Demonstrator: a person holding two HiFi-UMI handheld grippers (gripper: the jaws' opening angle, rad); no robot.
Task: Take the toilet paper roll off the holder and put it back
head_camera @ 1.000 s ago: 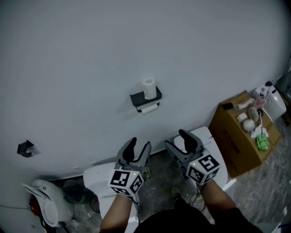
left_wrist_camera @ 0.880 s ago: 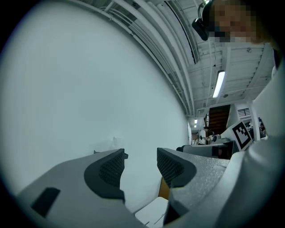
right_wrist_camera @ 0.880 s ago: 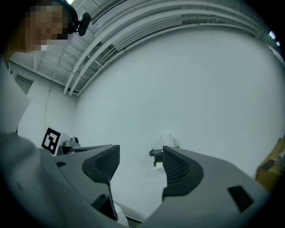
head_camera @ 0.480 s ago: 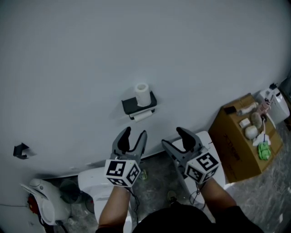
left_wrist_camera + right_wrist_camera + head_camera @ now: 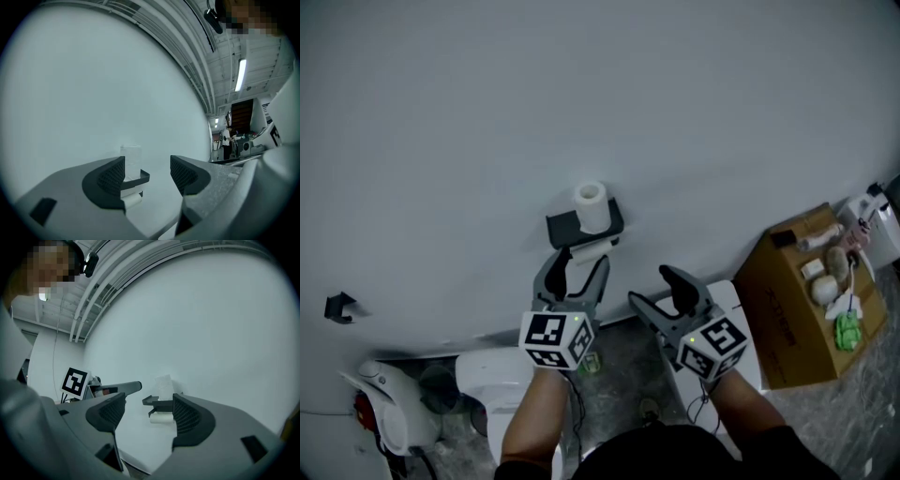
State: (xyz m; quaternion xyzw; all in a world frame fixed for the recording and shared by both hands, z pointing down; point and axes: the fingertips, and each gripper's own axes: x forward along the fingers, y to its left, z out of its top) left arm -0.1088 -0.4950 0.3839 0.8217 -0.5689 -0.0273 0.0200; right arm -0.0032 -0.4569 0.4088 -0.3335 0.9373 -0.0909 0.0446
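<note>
A black wall holder [image 5: 572, 226] carries a white toilet paper roll [image 5: 592, 205] standing upright on its shelf, and a second roll [image 5: 592, 249] hangs under it. My left gripper [image 5: 578, 268] points at the holder from just below it; its jaws have just been opening and nothing is between them. In the left gripper view the upright roll [image 5: 131, 160] and the shelf [image 5: 141, 178] show past the open left gripper [image 5: 147, 172]. My right gripper [image 5: 660, 292] stands open and empty, lower and to the right. Its own view shows the holder [image 5: 156, 401] and roll [image 5: 164, 384] beyond the right gripper [image 5: 146, 416].
A cardboard box [image 5: 787, 309] with several small items on top stands at the right by the wall. A white toilet [image 5: 485, 377] and a white appliance [image 5: 389, 412] sit at the lower left. A small black fixture [image 5: 337, 307] is on the wall at the left.
Both grippers have moved toward the wall and the holder. The left gripper's jaws stand wider than before. The holder and its rolls have not been touched.
</note>
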